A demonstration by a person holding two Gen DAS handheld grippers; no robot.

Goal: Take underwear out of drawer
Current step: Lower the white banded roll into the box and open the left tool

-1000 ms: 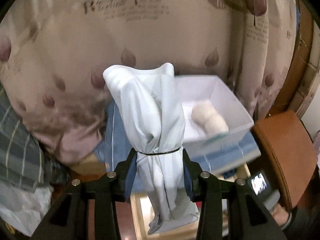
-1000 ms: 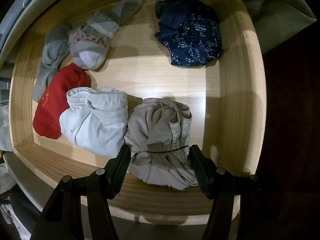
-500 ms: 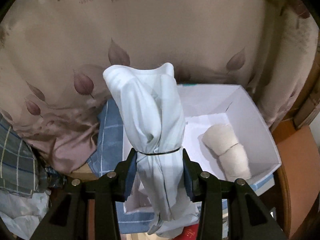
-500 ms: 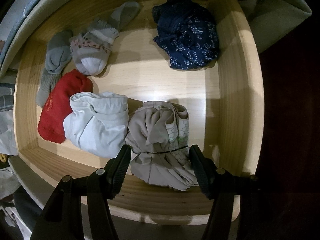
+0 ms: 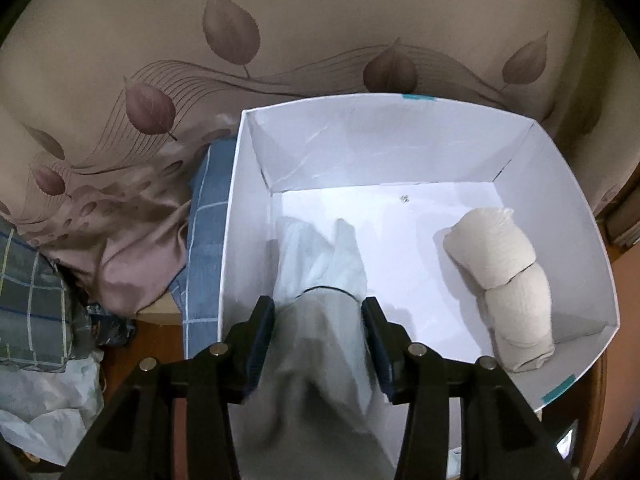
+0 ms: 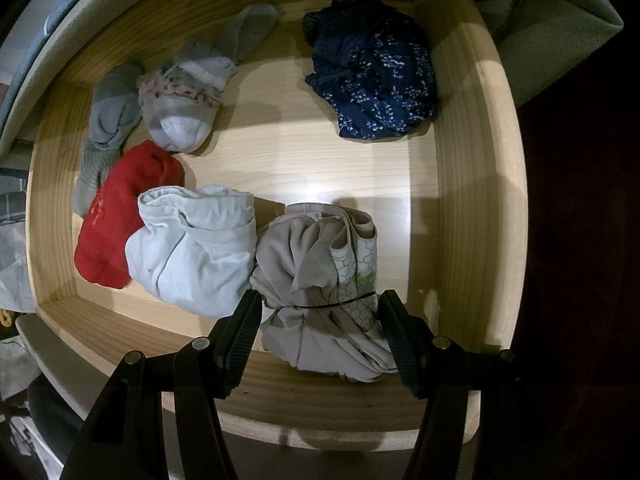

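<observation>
Wooden drawer (image 6: 472,184): right claw (image 6: 320,308) pinches beige underwear (image 6: 316,276); left claw (image 5: 320,316) spreading.

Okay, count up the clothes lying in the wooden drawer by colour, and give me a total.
Grey or grey-patterned socks: 2
Red item: 1
White underwear: 1
Beige underwear, between the right tool fingers: 1
Navy floral item: 1
Total in the drawer: 6

Left wrist camera angled steeply down, close over a white box (image 5: 592,280) beside leaf-print bedding (image 5: 160,60), right wrist camera straight down, close above a wooden drawer (image 6: 472,200), views sharing nothing.
</observation>
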